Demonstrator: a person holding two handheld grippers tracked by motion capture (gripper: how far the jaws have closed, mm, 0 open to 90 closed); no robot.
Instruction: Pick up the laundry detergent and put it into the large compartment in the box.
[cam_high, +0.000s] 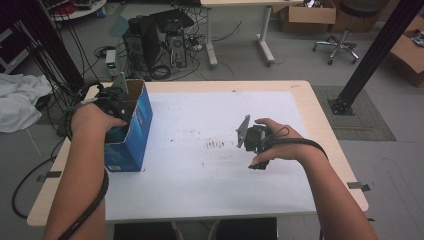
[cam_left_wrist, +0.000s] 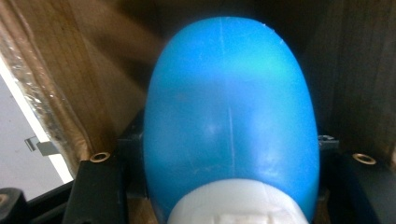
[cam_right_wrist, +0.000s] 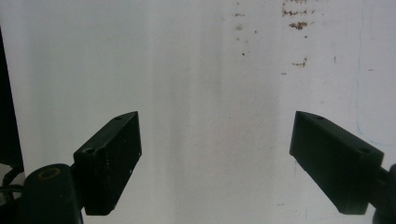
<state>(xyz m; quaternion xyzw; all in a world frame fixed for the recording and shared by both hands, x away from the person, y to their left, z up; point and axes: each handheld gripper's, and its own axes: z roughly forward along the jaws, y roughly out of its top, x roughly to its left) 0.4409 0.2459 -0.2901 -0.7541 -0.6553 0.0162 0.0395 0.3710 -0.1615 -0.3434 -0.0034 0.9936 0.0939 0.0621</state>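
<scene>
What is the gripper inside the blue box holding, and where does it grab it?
The left gripper holds a blue bottle near its white cap, inside the blue box. The right gripper holds nothing.

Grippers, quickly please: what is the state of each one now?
Left gripper: closed on the blue bottle, inside the cardboard box.
Right gripper: open, holding nothing, above the white sheet.

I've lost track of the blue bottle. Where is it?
The blue bottle sits between the left gripper's jaws inside the blue box, at the table's left edge in the high view.
</scene>
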